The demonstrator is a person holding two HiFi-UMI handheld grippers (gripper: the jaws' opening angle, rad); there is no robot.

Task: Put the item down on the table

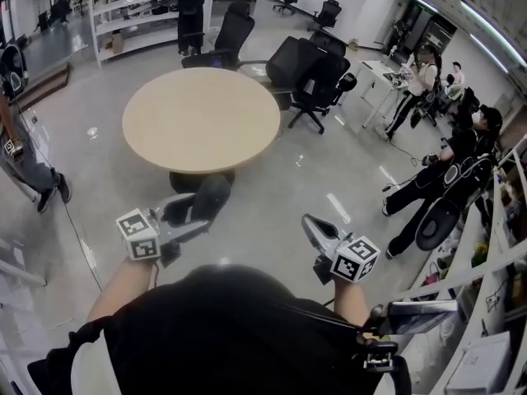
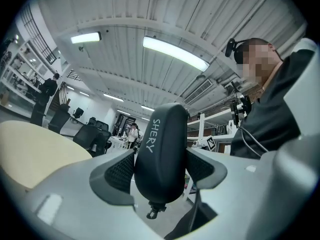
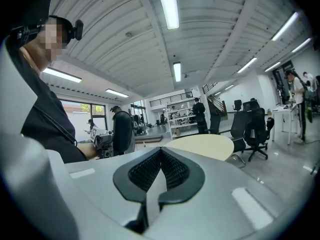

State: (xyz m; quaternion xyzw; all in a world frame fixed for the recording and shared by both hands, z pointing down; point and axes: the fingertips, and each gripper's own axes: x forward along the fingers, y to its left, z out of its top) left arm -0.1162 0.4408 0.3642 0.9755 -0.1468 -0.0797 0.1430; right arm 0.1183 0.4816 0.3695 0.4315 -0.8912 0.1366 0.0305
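Observation:
A dark oblong case with white lettering stands upright between the pads of my left gripper, which is shut on it. In the head view the same case sticks out ahead of my left gripper, held in the air above the floor, short of the round beige table. That table shows low at the left in the left gripper view. My right gripper is held at the right, also over the floor. Its jaws are shut together with nothing between them, and the table lies ahead of it.
Black office chairs stand behind the table at the right. Several people are at the right near white desks and shelving. Another person stands at the left edge. Grey floor surrounds the table.

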